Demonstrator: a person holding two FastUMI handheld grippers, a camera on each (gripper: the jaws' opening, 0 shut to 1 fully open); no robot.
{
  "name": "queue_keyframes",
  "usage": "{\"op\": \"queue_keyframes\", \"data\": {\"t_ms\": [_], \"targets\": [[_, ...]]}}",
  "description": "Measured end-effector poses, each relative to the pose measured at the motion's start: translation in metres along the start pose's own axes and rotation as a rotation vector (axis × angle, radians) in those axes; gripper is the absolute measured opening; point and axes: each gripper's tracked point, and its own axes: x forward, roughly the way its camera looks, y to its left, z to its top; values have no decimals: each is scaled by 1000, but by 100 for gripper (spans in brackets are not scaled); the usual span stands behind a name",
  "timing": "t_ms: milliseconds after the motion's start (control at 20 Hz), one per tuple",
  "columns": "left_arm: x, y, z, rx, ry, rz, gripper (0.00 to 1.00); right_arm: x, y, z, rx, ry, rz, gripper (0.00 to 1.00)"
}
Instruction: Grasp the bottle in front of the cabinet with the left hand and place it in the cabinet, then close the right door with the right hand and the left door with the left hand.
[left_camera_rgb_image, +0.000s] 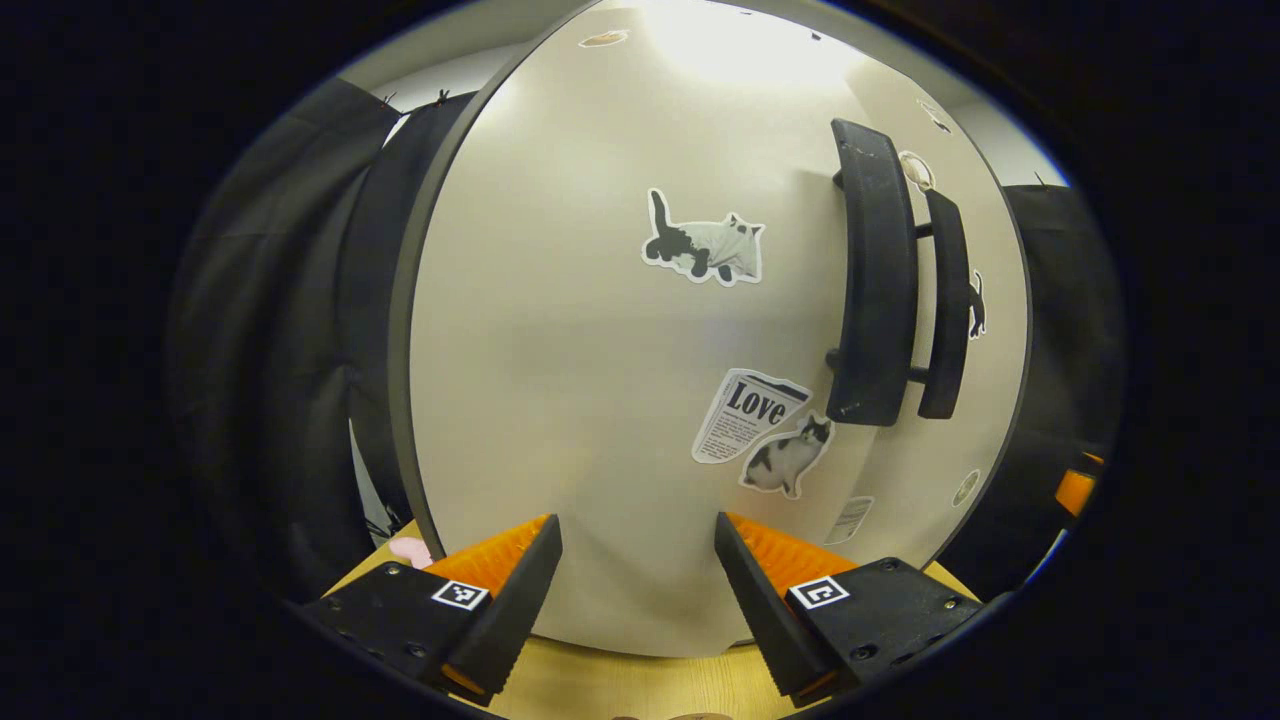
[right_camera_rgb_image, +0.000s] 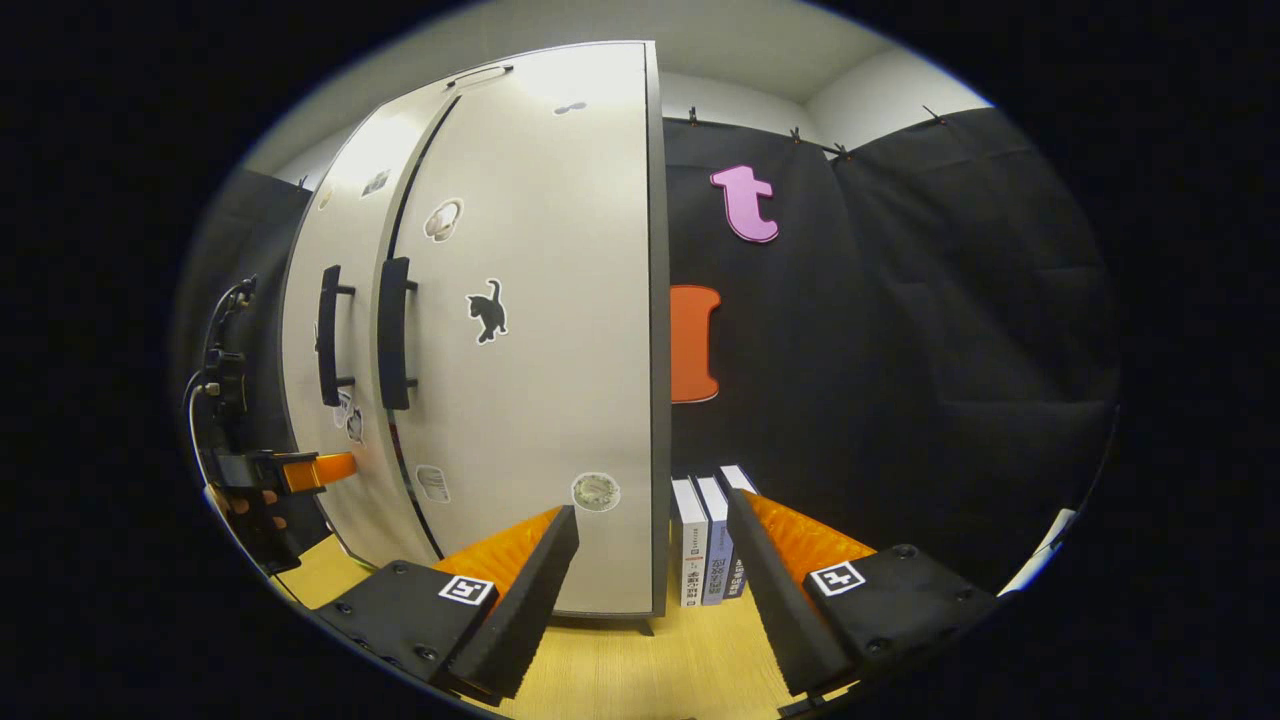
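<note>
Facing the left door (left_camera_rgb_image: 620, 350) with spread, empty jaws, the left gripper (left_camera_rgb_image: 638, 590) is nearing it; the right gripper (right_camera_rgb_image: 652, 590) is hanging released by the right door (right_camera_rgb_image: 540, 330). Bottle presumably inside the cabinet, unseen. Pushing off-centre risks leaving a gap

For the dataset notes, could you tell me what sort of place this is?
Probably a staged recording booth: a white cabinet with stickers stands on a wooden table, black cloth hangs behind, and books stand beside it.
</note>
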Motion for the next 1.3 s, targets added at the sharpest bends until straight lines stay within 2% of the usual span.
{"op": "queue_keyframes", "data": {"t_ms": [400, 600, 900, 1300], "targets": [[-39, 9, 31, -1, -17, -13, 94, -21, -20, 20, -21, -26, -58, 99], [-67, 15, 55, -9, -51, -30, 94, -30, -20, 26, -16, -34, -54, 98], [-111, 9, 85, 35, -122, -55, 94, -52, -19, 38, -22, -67, -51, 98], [-174, 14, 118, -38, -184, -60, 94, -86, -18, 56, 5, -89, -25, 98]]}}
